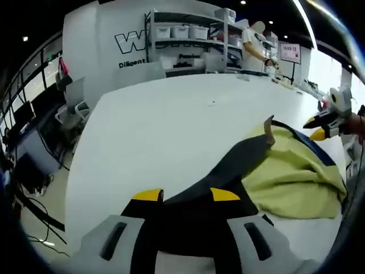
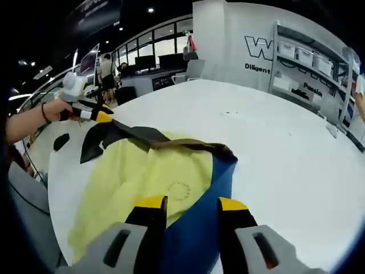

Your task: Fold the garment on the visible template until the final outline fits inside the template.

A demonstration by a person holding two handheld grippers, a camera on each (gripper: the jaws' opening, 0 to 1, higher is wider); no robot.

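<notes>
A yellow-green garment (image 2: 142, 177) with a blue panel (image 2: 199, 228) and a dark navy sleeve (image 2: 114, 136) lies crumpled on the white table (image 2: 274, 142). My right gripper (image 2: 191, 203) stands open low over it, with the blue panel between its jaws. In the left gripper view the same garment (image 1: 291, 177) spreads to the right. Its dark sleeve (image 1: 228, 171) runs back between the jaws of my open left gripper (image 1: 186, 195). The right gripper (image 1: 315, 128) hovers at the garment's far edge. A hand holds the left gripper (image 2: 94, 114) at the dark sleeve's end.
The table (image 1: 171, 125) stretches wide and bare beyond the garment. A small dark patch (image 2: 61, 141) lies on it near the left gripper. Shelves with white bins (image 1: 188, 34) and a person (image 1: 254, 45) stand past the far edge. Office chairs (image 1: 71, 108) line one side.
</notes>
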